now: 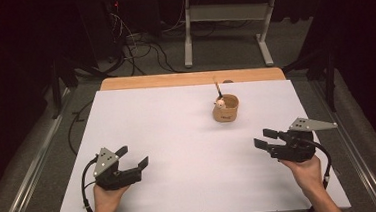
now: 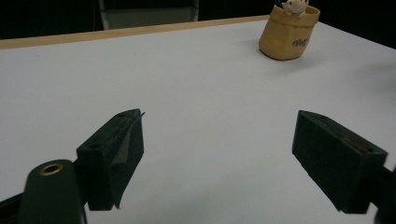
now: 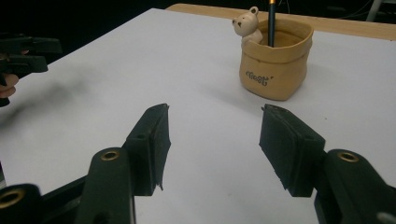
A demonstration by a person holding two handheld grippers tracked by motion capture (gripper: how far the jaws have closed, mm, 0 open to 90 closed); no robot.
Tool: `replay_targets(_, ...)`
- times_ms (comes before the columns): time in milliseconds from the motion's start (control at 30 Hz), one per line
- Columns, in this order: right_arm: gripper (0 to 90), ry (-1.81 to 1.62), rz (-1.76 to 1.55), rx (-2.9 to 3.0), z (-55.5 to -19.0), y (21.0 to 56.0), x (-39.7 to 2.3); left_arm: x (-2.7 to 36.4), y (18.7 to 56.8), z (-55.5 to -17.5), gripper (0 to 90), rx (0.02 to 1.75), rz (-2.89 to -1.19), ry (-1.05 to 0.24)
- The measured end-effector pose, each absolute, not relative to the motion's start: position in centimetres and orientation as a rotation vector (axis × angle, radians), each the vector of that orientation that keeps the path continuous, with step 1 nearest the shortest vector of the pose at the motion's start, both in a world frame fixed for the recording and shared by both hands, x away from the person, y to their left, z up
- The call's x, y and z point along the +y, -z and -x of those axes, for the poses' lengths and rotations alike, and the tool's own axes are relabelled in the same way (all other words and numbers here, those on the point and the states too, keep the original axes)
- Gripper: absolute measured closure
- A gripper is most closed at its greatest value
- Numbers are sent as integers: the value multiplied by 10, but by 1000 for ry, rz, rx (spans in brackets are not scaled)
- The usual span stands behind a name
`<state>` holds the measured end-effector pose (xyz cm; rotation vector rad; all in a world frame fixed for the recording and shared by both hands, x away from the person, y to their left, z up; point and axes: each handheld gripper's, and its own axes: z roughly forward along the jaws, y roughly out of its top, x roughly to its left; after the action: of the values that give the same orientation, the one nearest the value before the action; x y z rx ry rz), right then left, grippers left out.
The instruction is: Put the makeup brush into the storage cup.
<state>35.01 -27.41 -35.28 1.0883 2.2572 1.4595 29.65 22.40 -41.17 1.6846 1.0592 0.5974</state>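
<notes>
Left gripper [image 1: 132,157]: near table edge, jaws wide, holding nothing.
Table [image 1: 178,136]: white top, bare between the grippers.
Pen cup [image 1: 226,108]: tan, upright, far right of centre; holds a dark pen [image 1: 218,90] and a bear figure [image 1: 220,103].
Right gripper [image 1: 263,138]: jaws half-spread, holding nothing, nearest the cup.
Advice: approach level, centre the cup between the pads, avoid tipping it.
</notes>
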Motion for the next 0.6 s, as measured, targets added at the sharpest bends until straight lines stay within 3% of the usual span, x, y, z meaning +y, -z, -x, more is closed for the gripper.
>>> replay_targets(600, 447, -1446, -1073, 2279, -348, 363, -266, 224, 412, -297, 173, 1057, -1686, -595)
